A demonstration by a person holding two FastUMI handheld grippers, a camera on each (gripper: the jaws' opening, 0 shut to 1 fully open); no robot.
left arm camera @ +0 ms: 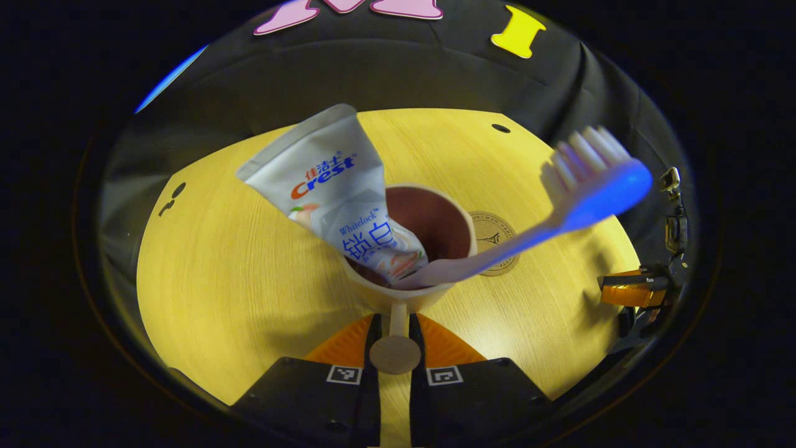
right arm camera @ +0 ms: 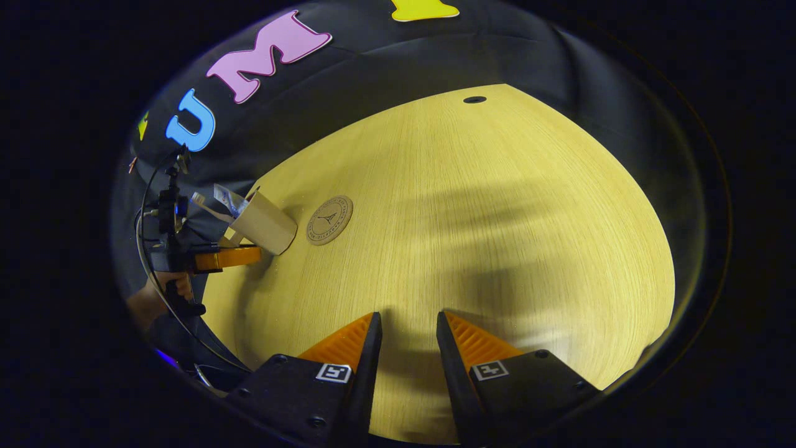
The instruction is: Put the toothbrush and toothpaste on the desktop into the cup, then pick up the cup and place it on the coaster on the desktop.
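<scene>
Left gripper (left arm camera: 394, 333) clamps the handle of the beige plastic cup (left arm camera: 410, 249), white toothpaste tube (left arm camera: 336, 186) and blue toothbrush (left arm camera: 559, 205) inside, just beside the round cork coaster (left arm camera: 494, 239). Keep it level; set it centred. Right gripper (right arm camera: 407, 339) hangs open, empty.

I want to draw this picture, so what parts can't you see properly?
- Toothpaste cap: left gripper view, down inside the cup.
- Toothbrush handle end: same view, hidden in the cup.
- Coaster left edge: behind the cup.
- Coaster print: right gripper view, too small.
- Left gripper grips the handle.
</scene>
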